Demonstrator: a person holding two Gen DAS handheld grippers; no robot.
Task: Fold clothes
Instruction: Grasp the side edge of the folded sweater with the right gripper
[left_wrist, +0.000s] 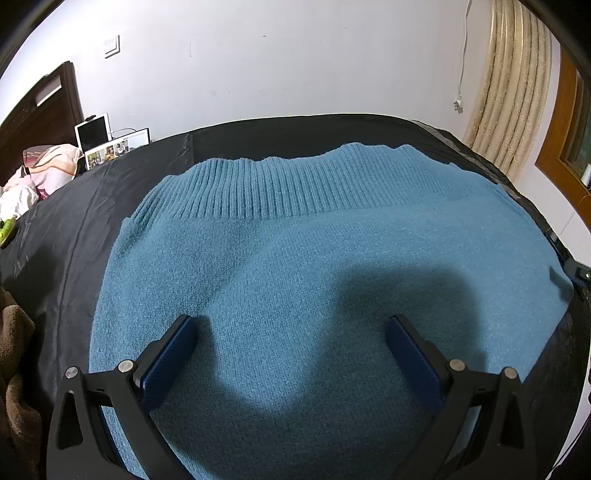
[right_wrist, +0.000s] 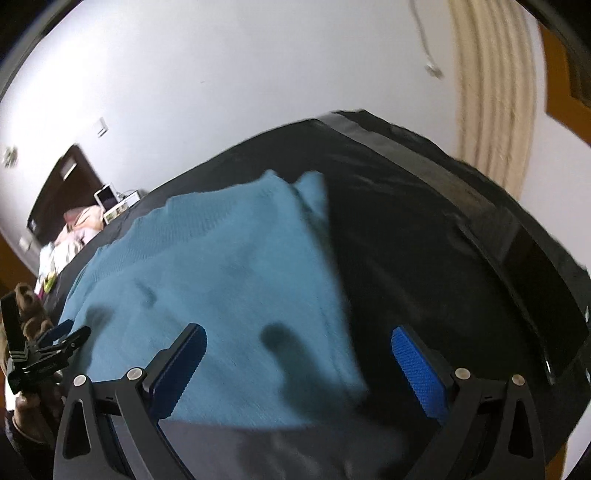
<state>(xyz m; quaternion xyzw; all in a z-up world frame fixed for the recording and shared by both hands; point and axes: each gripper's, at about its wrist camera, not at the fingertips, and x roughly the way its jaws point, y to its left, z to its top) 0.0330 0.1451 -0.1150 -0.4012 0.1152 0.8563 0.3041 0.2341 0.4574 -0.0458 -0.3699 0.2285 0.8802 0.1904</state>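
A teal knitted sweater (left_wrist: 303, 258) lies flat on a black sheet (left_wrist: 92, 206), its ribbed hem at the far side. My left gripper (left_wrist: 291, 332) hovers just above the near part of the sweater, open, with nothing between its blue pads (left_wrist: 170, 354). In the right wrist view, which is blurred by motion, the sweater (right_wrist: 221, 266) fills the left half of the sheet (right_wrist: 424, 258). My right gripper (right_wrist: 299, 347) is open above the sweater's right edge, holding nothing. The left gripper (right_wrist: 55, 343) shows at the far left of that view.
A pile of pink and white clothes (left_wrist: 40, 173) lies at the far left, beside a tablet (left_wrist: 94, 134) and a dark headboard (left_wrist: 40, 110). A brown blanket (left_wrist: 14, 354) sits at the near left. Beige curtains (left_wrist: 513, 85) hang at the right.
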